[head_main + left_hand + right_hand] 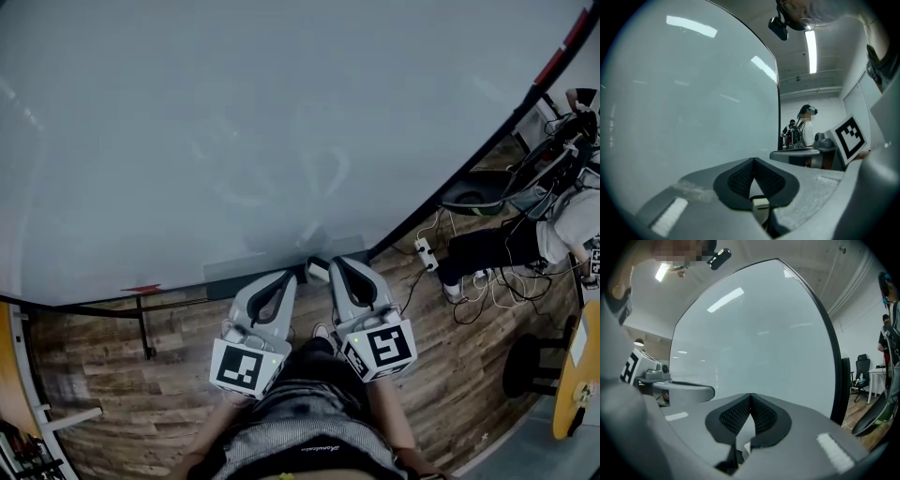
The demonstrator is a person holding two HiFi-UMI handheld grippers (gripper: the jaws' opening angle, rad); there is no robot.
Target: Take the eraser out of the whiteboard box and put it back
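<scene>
the person stands close to a large pale glossy whiteboard (234, 122) with a dark frame, holding both tools about level in front of the waist. the left gripper (287, 276), grey plastic with black ribbed pads, has its jaws pressed together at the tips with nothing between them. its own view shows only the board's surface beyond the tips. the right gripper (341, 263), of the same make, is likewise pressed together and empty. the two lie side by side, near each other but apart, with their tips toward the board's lower edge. each carries a white cube with black square markers at its rear: the left cube (246, 367) and the right cube (380, 349).

along the board's bottom edge runs a shallow grey whiteboard box (234, 278), just ahead of the left gripper's tips. a small white-and-black block (319, 270) sits at the box's right end, between the two grippers' tips. it is probably the eraser, though it is too small to be sure.

below lies a brown wooden plank floor (112, 375). off to the right a person in dark trousers (487, 251) is among tangled cables, near a white power strip (424, 251).
</scene>
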